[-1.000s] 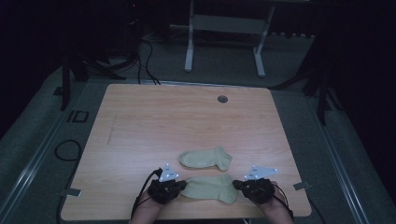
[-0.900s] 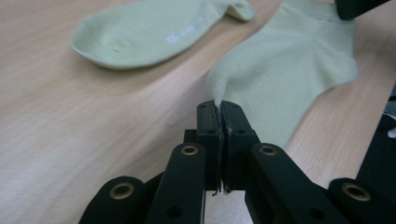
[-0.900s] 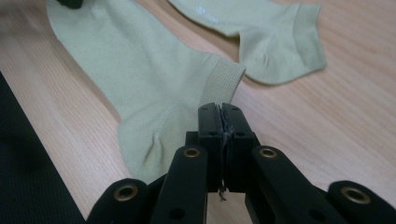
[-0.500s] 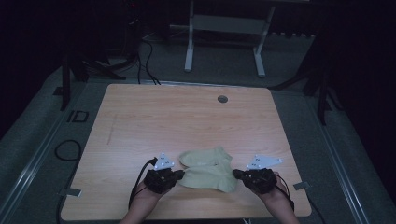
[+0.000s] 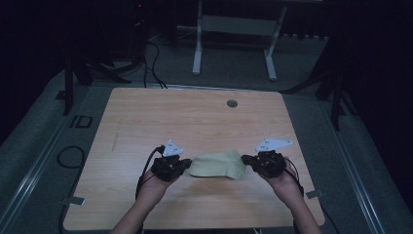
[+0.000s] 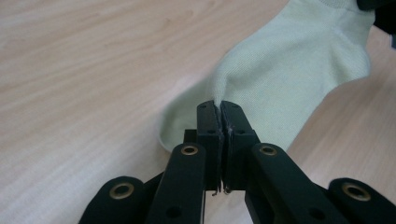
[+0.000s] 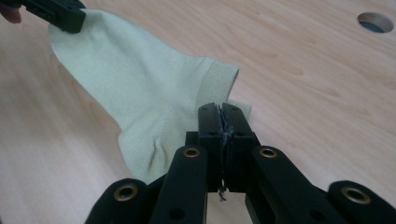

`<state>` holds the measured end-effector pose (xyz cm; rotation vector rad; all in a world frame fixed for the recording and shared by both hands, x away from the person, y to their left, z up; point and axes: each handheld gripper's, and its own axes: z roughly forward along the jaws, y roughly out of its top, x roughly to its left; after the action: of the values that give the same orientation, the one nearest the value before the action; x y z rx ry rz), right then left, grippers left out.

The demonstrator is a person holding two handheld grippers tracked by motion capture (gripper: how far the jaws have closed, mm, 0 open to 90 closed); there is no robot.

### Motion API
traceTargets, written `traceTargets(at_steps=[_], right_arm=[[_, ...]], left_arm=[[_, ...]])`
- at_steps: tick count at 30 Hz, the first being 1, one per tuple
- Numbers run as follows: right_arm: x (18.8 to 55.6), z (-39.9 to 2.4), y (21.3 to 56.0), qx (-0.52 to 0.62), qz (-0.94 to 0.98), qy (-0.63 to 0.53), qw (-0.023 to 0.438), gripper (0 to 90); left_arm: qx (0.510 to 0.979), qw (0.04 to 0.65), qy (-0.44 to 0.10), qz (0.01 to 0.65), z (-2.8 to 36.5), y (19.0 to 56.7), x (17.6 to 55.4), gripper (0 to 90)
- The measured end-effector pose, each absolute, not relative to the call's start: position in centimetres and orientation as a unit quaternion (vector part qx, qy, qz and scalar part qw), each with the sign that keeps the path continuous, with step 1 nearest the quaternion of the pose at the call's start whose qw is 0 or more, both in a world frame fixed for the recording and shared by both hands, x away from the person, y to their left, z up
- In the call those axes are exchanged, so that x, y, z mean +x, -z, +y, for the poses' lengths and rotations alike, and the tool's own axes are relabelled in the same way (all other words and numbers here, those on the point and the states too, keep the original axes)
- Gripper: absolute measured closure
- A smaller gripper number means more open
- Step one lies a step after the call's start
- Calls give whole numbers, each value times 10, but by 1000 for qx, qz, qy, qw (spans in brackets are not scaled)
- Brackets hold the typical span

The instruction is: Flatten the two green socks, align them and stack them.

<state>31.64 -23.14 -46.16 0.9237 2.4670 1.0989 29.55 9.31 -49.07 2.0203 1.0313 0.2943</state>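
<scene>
1. My left gripper [image 5: 184,165] has its two black jaws pinched together on the toe end of a pale green knitted ankle sock [image 5: 216,165]; in the left gripper view a peak of fabric rises straight out of the pads [image 6: 219,100].
2. My right gripper [image 5: 248,159] is clamped the same way on the other end, just below the ribbed cuff [image 7: 217,79], with cloth caught between the closed jaws.
3. The sock hangs stretched between my two tools above the near middle of the light wooden table [image 5: 195,122]. In the right gripper view a second layer of the same pale green cloth [image 7: 240,109] peeps out beyond the cuff. I cannot tell if that is a second sock lying under this one or a fold of it.
4. I judge the step in hand to be the carry: sock held by both ends, clear of the wood or nearly so, ready to be placed.
5. The next move calls for keeping both grips firm and the sock taut, lining its edges up where I want them, lowering both ends evenly, and only then parting the jaws.
6. The round cable hole [image 5: 232,103] lies well beyond, out of my way.
</scene>
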Motion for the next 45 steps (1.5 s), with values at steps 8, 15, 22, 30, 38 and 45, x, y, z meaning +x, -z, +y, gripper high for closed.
traceTargets(at_steps=[8, 15, 22, 30, 38, 45], right_arm=[[337, -230, 473, 343, 852, -374, 131, 881], [350, -230, 492, 357, 855, -355, 125, 881], [359, -230, 510, 373, 856, -340, 113, 880], [362, -227, 523, 371, 863, -324, 111, 880], [366, -226, 533, 377, 864, -314, 109, 878], [367, -226, 543, 382, 865, -308, 105, 872]], left_arm=[[804, 402, -113, 424, 93, 499, 316, 873], [811, 384, -100, 430, 87, 516, 326, 873], [815, 372, -91, 435, 83, 529, 332, 872], [822, 355, -89, 436, 81, 539, 337, 871], [822, 351, -88, 440, 79, 548, 338, 870], [818, 353, -84, 447, 80, 556, 340, 868]])
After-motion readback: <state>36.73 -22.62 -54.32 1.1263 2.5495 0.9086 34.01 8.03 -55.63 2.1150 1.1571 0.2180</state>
